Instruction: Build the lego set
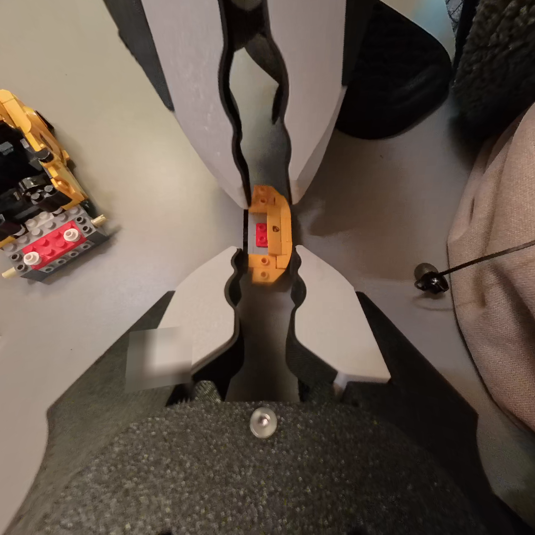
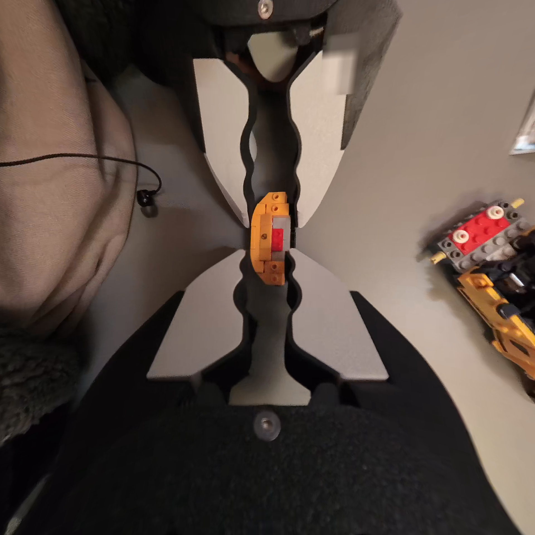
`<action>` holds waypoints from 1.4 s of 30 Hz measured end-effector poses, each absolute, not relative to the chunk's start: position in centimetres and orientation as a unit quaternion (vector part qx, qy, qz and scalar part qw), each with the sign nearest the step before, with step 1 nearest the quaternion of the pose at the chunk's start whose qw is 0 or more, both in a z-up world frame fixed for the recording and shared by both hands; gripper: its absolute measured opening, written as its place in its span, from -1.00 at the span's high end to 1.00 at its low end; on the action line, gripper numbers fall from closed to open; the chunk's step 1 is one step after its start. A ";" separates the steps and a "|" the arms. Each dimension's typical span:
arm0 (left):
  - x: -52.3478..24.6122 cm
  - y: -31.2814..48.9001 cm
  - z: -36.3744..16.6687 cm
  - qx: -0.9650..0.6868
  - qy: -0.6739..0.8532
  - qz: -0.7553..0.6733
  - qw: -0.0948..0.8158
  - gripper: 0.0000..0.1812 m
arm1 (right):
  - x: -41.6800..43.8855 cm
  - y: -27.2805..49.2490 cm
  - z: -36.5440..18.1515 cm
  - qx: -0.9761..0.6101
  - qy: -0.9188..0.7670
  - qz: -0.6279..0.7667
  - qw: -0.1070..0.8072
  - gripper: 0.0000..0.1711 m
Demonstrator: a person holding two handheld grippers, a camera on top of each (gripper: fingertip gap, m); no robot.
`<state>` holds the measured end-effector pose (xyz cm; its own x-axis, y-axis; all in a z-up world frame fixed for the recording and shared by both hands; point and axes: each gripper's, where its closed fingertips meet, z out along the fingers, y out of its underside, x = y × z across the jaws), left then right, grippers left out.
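A small orange Lego piece (image 1: 279, 231) with a curved edge, a grey plate and a red brick in it is held above the table between both grippers, which face each other. My left gripper (image 1: 267, 265) is shut on one end of it; the right gripper (image 1: 269, 197) comes from the opposite side and is shut on the other end. The right wrist view shows the same piece (image 2: 260, 240) in my right gripper (image 2: 267, 267), with the left gripper (image 2: 272, 221) above it. A partly built orange and black Lego car (image 1: 37, 202) with a grey and red studded base lies on the table (image 1: 121, 139).
The car also shows in the right wrist view (image 2: 489, 260). A person's beige garment (image 1: 492, 260) and a black cord with a toggle (image 1: 430, 279) lie close beside the grippers. A dark fuzzy sleeve (image 2: 31, 376) is near. A paper corner (image 2: 524, 136) lies on the table. My left and right fingertips are right by each other.
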<state>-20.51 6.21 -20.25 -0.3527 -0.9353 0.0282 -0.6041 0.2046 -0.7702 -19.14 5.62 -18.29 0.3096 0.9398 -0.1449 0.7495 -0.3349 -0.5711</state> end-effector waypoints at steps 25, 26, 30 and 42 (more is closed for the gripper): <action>-20.5 6.2 -20.3 -0.515 0.743 -0.354 0.239 0.64 | -18.8 5.8 -20.7 -0.751 -0.568 0.201 0.269 0.64; -20.5 6.2 -20.3 -0.515 0.743 -0.354 0.239 0.64 | -18.8 5.8 -20.8 -0.750 -0.568 0.201 0.272 0.64; -20.5 6.2 -20.2 -0.519 0.739 -0.362 0.233 0.64 | -18.8 5.9 -20.7 -0.751 -0.565 0.201 0.275 0.64; -19.8 6.7 -19.4 -0.491 0.748 -0.340 0.290 0.59 | -19.2 6.8 -18.0 -0.686 -0.616 0.108 0.372 0.64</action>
<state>-19.81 6.69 -19.38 -0.3502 -0.9313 -0.1004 -0.5369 0.2874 -0.7932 -19.21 6.81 -18.04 0.2174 0.9254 0.3105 0.7651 0.0359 -0.6429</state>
